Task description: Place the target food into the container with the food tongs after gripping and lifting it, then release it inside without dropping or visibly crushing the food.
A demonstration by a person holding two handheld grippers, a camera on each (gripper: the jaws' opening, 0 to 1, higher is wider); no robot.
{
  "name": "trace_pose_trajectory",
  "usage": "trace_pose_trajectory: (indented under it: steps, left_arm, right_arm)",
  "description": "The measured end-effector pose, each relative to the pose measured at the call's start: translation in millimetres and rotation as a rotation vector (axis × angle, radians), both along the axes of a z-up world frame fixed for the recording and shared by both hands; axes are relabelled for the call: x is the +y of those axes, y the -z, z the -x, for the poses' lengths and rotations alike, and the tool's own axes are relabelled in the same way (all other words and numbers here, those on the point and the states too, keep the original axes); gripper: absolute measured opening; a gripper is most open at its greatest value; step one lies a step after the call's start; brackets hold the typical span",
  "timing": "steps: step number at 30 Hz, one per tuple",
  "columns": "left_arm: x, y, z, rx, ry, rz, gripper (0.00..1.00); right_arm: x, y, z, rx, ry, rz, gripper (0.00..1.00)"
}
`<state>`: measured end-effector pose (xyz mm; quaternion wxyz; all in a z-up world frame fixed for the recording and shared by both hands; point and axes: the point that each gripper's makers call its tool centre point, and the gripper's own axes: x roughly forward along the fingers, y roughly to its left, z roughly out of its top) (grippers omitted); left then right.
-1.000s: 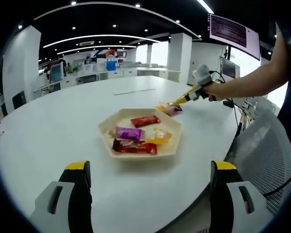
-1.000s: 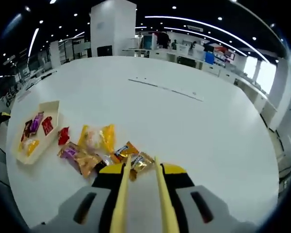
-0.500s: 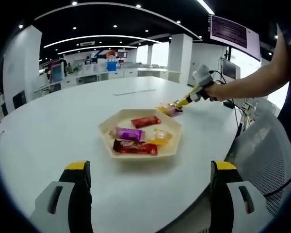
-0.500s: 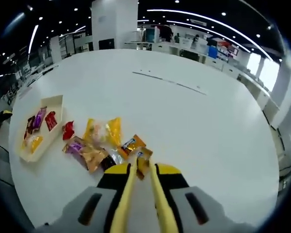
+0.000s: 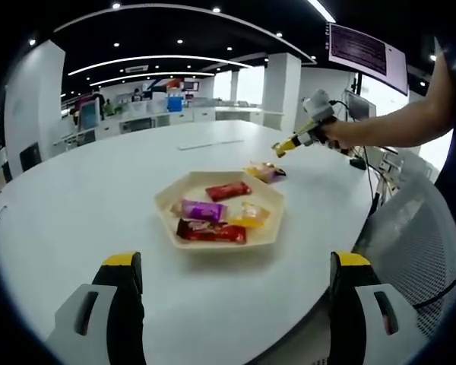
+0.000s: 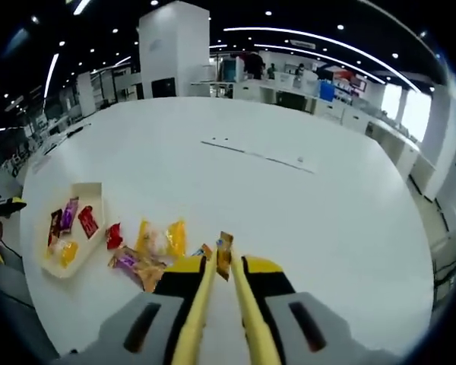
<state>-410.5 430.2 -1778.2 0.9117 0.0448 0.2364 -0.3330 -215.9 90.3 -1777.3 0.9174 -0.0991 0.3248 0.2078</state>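
In the right gripper view the right hand-held gripper clamps a pair of yellow food tongs, whose two arms run forward nearly together; between the tong tips sits a small orange-and-dark wrapped snack, pinched and lifted clear of the white worktop; the gripper's jaws are closed narrow on the tongs. Below and to the left of the held snack a loose cluster of wrapped snacks lies on the worktop, yellow, red, purple and orange among them; further left stands the cream hexagonal tray, with several wrappers inside it, red, purple and yellow.

In the left gripper view the left hand-held gripper stands wide, its two yellow-tipped jaws well apart and holding nothing, low over the near edge of the worktop; the tray sits ahead between them, carrying a red bar, a purple wrapper, a yellow packet and a dark red bar; just beyond the tray's far rim lies the snack cluster. Above the cluster the right hand-held gripper hangs in the air, held by a person's bare forearm coming from the right; a grey mesh chair stands beside the worktop.
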Motion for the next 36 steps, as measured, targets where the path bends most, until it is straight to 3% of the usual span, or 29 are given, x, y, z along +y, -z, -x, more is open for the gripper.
trace_pose_trajectory:
  steps: [12,23,36]
  left_arm:
    - [0.4,-1.3,-0.7,-0.010,0.000,0.002,1.00]
    - [0.8,-2.4,-1.3,-0.017,0.000,0.005,1.00]
    - [1.9,-6.3,-2.7,-0.032,-0.011,0.013,1.00]
  right_arm:
    - [24.9,-30.3,0.6,-0.054,-0.055,-0.018,0.18]
    - [97.7,-58.6,15.7,-0.099,-0.206,-0.060,0.18]
    - [180.2,-70.6,47.8,-0.098,-0.405,-0.077,0.18]
